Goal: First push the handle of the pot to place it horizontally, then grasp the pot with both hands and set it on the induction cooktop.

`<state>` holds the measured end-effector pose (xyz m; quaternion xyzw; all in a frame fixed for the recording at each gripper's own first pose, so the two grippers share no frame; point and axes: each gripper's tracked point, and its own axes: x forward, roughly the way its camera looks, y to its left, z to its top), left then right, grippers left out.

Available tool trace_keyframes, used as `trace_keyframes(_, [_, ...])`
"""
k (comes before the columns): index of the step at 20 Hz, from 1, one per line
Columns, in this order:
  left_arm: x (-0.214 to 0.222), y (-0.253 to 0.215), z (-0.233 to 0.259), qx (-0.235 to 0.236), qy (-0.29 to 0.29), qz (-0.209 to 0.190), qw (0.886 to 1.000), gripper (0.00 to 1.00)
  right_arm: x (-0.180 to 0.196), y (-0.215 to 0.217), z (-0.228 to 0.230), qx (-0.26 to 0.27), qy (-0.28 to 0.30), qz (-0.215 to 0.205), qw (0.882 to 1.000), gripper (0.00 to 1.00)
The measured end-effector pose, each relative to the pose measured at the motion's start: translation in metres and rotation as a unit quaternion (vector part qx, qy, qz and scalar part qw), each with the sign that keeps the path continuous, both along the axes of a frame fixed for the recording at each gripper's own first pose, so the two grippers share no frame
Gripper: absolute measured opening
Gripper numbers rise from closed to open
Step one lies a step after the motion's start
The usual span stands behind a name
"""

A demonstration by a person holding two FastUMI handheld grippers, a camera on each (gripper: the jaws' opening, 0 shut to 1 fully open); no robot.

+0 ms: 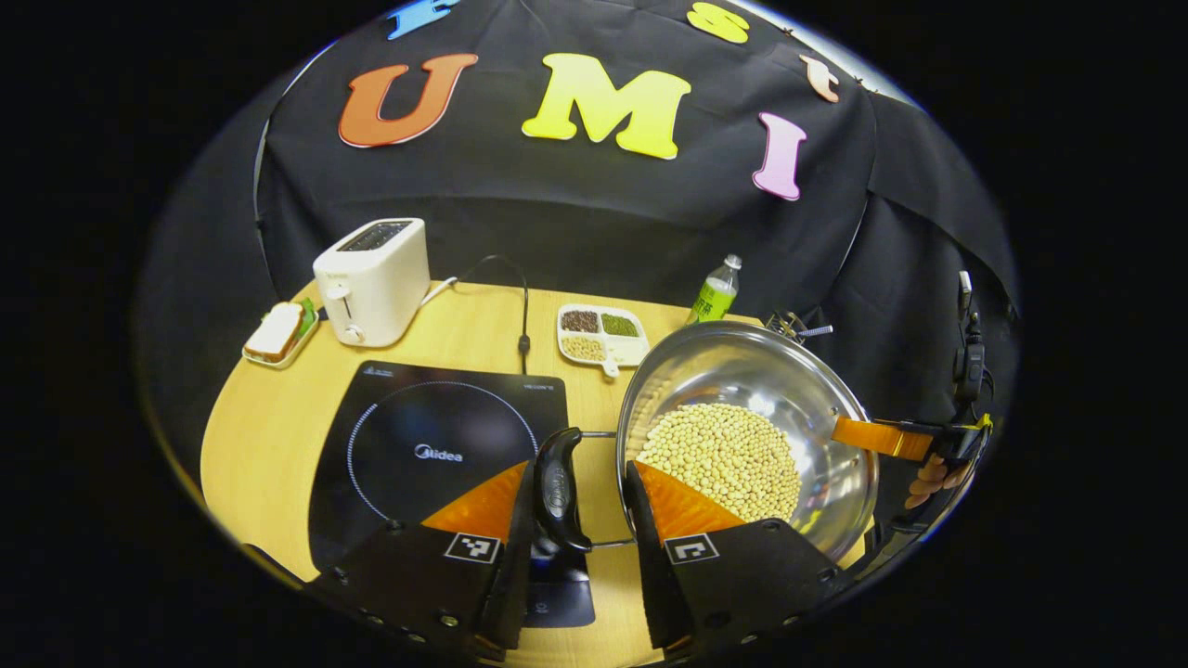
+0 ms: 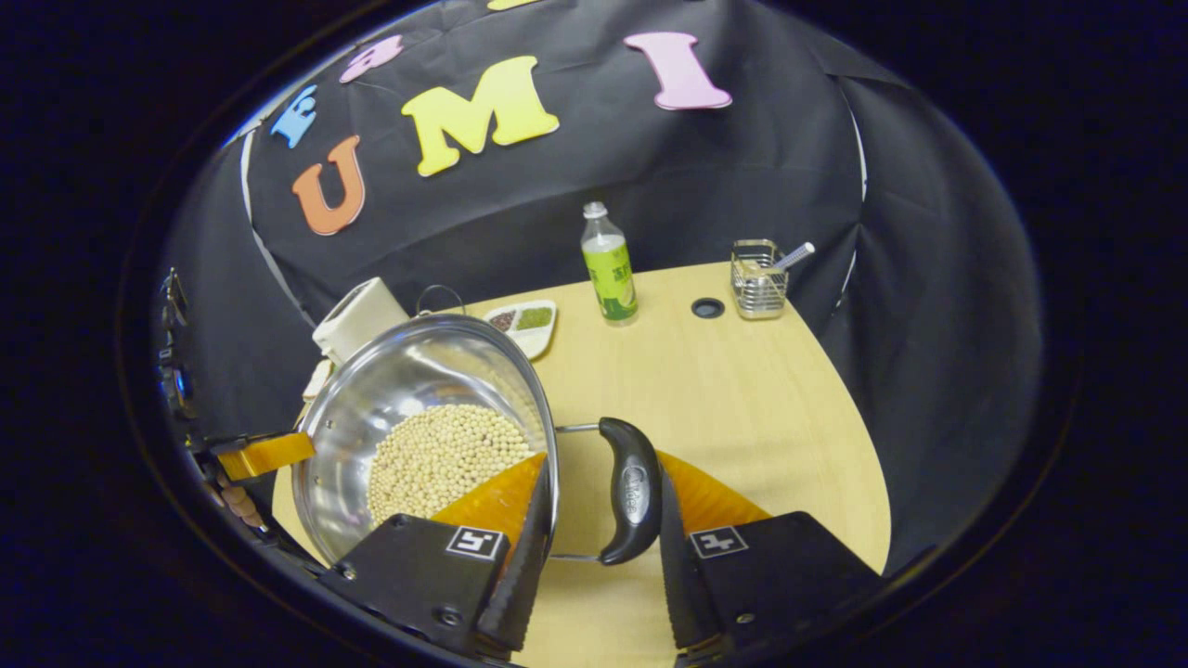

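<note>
1. Now the left gripper (image 1: 583, 506) straddles one black side handle (image 1: 561, 489) of the soybean-filled steel pot (image 1: 817, 390); whether its fingers press it, I cannot tell.
2. Likewise the right gripper (image 2: 599, 520) brackets the opposite handle (image 2: 631, 490), grip unclear.
3. Just beside the pot's left lies the induction cooktop (image 1: 408, 436); a toaster (image 1: 373, 278), bean tray (image 1: 603, 336) and bottle (image 2: 609, 264) stand behind.

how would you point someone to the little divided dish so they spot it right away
Start at the wooden table and find the black induction cooktop. Just behind its back right corner, between the white toaster and the green-labelled bottle, lies the divided dish. It is the white tray with separate compartments of dark, green and pale grains.
</note>
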<state>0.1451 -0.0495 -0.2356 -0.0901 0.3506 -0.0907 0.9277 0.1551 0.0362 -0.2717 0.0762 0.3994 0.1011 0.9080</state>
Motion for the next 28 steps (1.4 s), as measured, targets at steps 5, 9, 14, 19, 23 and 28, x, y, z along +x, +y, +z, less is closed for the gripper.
trace_keyframes(5, [-0.002,0.052,0.023,0.002,-0.021,0.025,0.999,0.49,0.005,0.055,0.020,0.018,-0.012,0.020,1.000,0.59])
trace_keyframes(9, [0.001,0.098,0.031,0.008,-0.030,0.046,0.998,0.49,0.013,0.104,0.028,0.021,-0.019,0.039,0.999,0.58])
trace_keyframes(14, [0.009,0.154,0.029,0.011,-0.035,0.082,0.996,0.49,0.024,0.166,0.026,0.017,-0.026,0.061,0.998,0.58])
trace_keyframes(19, [0.022,0.195,0.021,0.021,-0.034,0.107,0.993,0.49,0.036,0.216,0.016,0.018,-0.022,0.076,0.997,0.58])
trace_keyframes(23, [0.032,0.216,-0.006,0.014,-0.007,0.117,0.993,0.49,0.048,0.240,-0.006,0.016,-0.016,0.088,0.996,0.59])
trace_keyframes(28, [0.046,0.226,-0.040,0.015,0.017,0.118,0.993,0.49,0.054,0.251,-0.044,0.019,0.006,0.094,0.995,0.59])
